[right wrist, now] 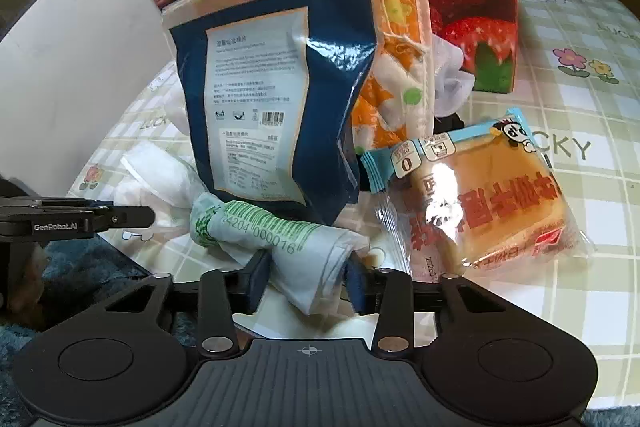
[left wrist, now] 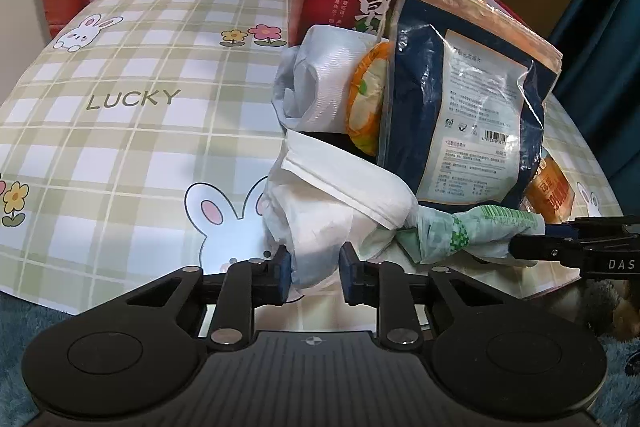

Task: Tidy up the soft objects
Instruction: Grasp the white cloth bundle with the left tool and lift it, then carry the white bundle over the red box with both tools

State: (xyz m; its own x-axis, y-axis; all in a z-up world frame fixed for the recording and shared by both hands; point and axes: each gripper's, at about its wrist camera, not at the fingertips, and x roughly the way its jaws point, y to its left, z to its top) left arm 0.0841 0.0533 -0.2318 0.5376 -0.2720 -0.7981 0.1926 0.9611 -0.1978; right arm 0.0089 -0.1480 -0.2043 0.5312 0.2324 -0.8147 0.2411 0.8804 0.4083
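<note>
**Both grippers pinching the soft pile**

Nearest us, our left gripper pinches a crumpled white bag, pads pressed into it at six o'clock of the left wrist view. Toward four o'clock lies the green-printed bag, its far end in the other tool's fingers. Our right gripper squeezes that green-printed bag at six o'clock. Behind it at twelve stands a navy pouch; at three o'clock a wrapped bread rests on the checked tablecloth, before a red strawberry box.
</note>
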